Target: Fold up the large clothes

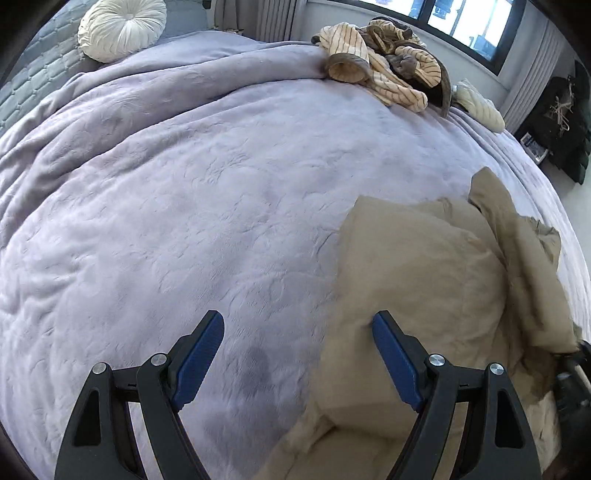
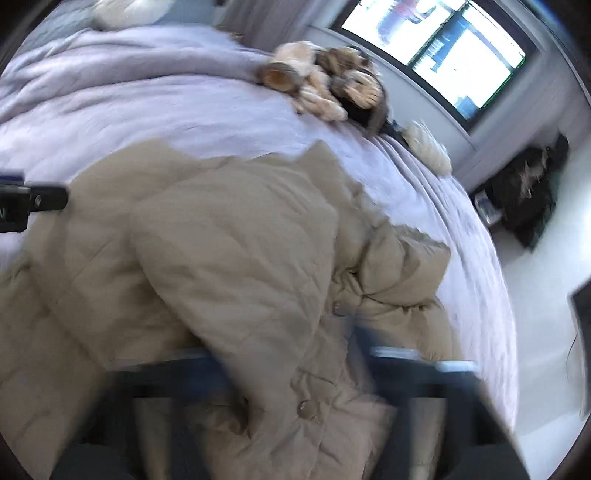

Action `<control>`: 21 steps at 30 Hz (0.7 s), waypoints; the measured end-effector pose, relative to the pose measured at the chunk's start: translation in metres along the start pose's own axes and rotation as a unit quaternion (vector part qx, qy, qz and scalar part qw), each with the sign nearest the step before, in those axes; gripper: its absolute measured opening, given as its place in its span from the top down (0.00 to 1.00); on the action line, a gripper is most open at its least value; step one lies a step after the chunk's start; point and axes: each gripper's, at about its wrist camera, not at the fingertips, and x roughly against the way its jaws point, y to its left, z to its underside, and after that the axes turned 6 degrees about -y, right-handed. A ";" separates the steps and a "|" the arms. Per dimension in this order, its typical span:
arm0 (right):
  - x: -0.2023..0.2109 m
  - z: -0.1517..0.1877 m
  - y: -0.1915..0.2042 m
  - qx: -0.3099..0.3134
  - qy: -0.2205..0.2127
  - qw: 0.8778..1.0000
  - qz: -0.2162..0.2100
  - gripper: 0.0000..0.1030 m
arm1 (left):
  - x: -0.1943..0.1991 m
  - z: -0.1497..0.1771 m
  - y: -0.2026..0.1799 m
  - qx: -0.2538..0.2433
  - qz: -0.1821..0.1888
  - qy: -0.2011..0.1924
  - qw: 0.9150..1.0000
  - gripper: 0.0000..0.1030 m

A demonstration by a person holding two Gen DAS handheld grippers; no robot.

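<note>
A beige padded coat (image 2: 236, 266) lies bunched on the lavender bedspread (image 1: 184, 206) at the near edge of the bed, partway through being folded; one broad panel is already doubled over the body of the coat, while a puffy sleeve or hood end sits crumpled to the coat's right, beside two visible buttons; the step in hand appears to be gathering and squaring the bulk before a further fold.

The left claw (image 1: 297, 332) hovers just above the coat's left edge, jaws spread wide and holding nothing; its right finger (image 1: 395, 362) lies over or against the beige fabric, though contact cannot be confirmed, and its left finger (image 1: 199, 362) hangs over bare bedspread to the coat's left.

The right claw (image 2: 291, 369) sits low over the coat's near side, heavily blurred by motion; dark finger shapes show on either side of a fold of fabric, but whether the jaws are pinching the coat or merely straddling it cannot be told.

The next move likely calls for a firm pinch on the loose crumpled end and a sweep across the coat's body, with the thick padding apt to spring back unless pressed flat.

Well beyond the coat, by the far edge of the bed, waits a striped tan garment (image 1: 384, 62) in a heap; a round white cushion (image 1: 122, 27) rests further off, at the head of the bed.
</note>
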 end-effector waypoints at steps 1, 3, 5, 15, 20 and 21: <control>0.002 0.002 -0.024 -0.062 0.001 0.998 -0.010 0.94 | -0.001 0.000 -0.001 -0.002 0.008 -0.001 1.000 0.19; 0.000 0.017 -0.065 -0.159 0.015 0.987 -0.027 0.94 | -0.004 -0.004 -0.004 -0.003 0.033 0.004 0.999 0.19; -0.013 0.044 -0.108 -0.277 0.045 0.957 -0.072 0.94 | -0.016 -0.009 -0.005 0.009 0.066 0.027 0.997 0.19; -0.040 0.130 -0.181 -0.540 0.093 0.816 -0.184 0.41 | -0.067 -0.028 -0.005 0.079 0.154 0.102 0.980 0.58; -0.058 0.113 -0.168 -0.533 0.102 0.817 -0.195 0.86 | -0.070 -0.036 -0.001 0.035 0.120 0.086 0.988 0.79; -0.061 0.109 -0.163 -0.527 0.102 0.820 -0.199 0.86 | -0.072 -0.035 0.002 0.035 0.115 0.089 0.989 0.79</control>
